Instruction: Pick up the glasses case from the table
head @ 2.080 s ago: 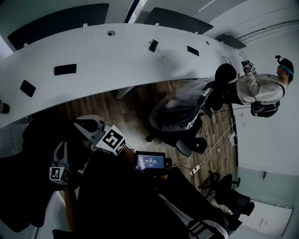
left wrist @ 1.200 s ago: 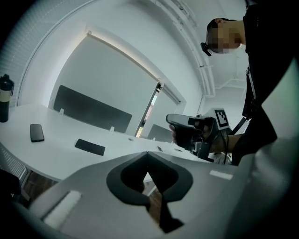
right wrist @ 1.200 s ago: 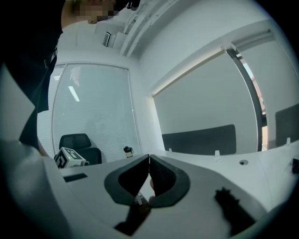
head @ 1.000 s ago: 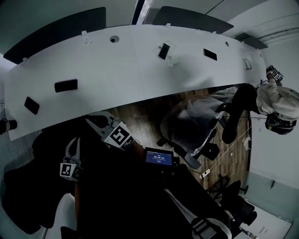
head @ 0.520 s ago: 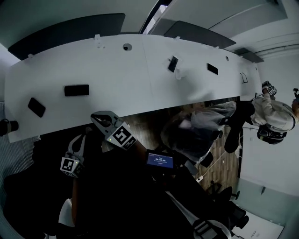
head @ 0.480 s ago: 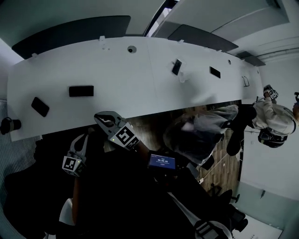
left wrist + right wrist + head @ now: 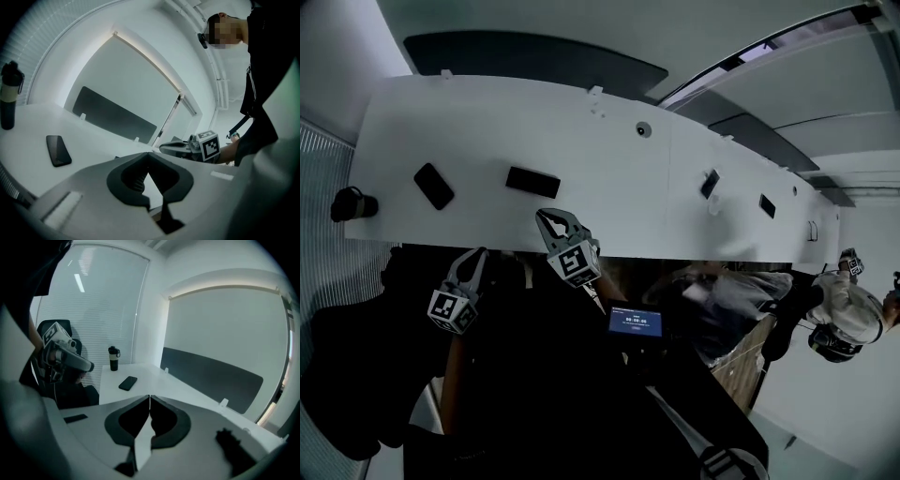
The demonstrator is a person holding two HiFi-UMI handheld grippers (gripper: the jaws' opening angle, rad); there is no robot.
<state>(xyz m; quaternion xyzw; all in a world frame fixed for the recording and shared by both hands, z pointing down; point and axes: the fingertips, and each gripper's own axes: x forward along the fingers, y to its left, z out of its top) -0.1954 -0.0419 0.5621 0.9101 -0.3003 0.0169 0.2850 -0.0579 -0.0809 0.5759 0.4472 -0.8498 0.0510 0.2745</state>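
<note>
head view: the table has swung round, so the black glasses case now lies upper left, just above the right gripper.
left gripper view: left gripper closed, empty.
right gripper view: jaws together, nothing between; they likely must open before grasping.

— What's on the white table?
— A dark bottle standing upright at its left end, with a black phone lying flat near it, apart from it.
— And past the table?
— A long dark panel runs along the far edge. Below the near edge there's a small lit screen, and far right, another person in a light top.
</note>
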